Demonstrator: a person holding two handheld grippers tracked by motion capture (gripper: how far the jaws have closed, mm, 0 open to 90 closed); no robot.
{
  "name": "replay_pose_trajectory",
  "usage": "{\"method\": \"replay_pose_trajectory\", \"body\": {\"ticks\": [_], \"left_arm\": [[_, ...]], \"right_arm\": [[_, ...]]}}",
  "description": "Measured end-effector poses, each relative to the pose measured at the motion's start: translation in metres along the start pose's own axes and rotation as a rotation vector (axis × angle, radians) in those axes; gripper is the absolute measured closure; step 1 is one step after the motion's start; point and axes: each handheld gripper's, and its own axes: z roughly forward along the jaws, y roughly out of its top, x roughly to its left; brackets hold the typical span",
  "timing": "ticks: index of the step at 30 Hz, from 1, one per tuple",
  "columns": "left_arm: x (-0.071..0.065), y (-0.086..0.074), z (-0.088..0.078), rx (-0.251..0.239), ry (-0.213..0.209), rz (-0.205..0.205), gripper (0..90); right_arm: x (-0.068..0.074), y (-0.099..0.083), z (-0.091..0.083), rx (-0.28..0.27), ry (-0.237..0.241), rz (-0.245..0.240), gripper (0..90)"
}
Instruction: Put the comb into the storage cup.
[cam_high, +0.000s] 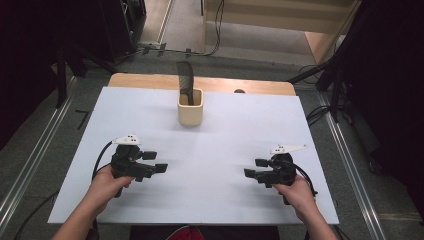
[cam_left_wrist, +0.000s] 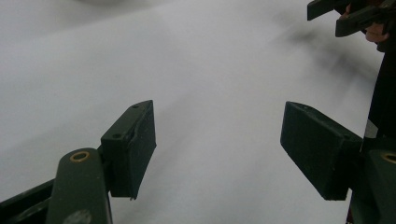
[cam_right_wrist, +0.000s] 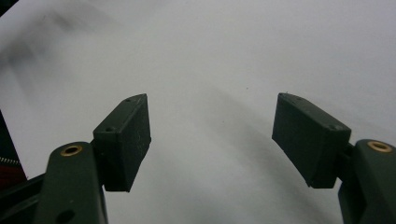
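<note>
- Toward the far edge of the bench (cam_high: 250, 130) there's a beige cup (cam_high: 190, 109) with a dark comb (cam_high: 185, 80) standing in it, poking out the top.
- Left hand-held gripper (cam_high: 156, 161) sits well short of the cup, off to its near left, jaws spread wide, nothing between them.
- Right hand-held gripper (cam_high: 255, 168) is off to the cup's near right, also released and empty, pointing inward at the left one.
</note>
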Motion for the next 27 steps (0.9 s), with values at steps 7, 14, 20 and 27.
{"method": "replay_pose_trajectory", "body": {"ticks": [7, 14, 20, 27], "left_arm": [[0.000, -0.007, -0.007, 0.009, 0.030, 0.017, 27.7], [0.003, -0.013, -0.013, 0.008, 0.044, 0.022, 27.7], [0.007, -0.015, -0.013, 0.014, 0.057, 0.022, 27.7], [0.009, -0.015, -0.013, 0.011, 0.062, 0.026, 27.7]], "right_arm": [[0.001, -0.001, 0.001, 0.000, -0.002, -0.004, 26.1], [0.000, -0.001, 0.001, -0.003, -0.005, -0.012, 26.0], [-0.002, -0.002, 0.001, 0.001, -0.012, -0.009, 26.0], [0.000, -0.002, 0.001, -0.001, -0.007, -0.005, 26.0]]}}
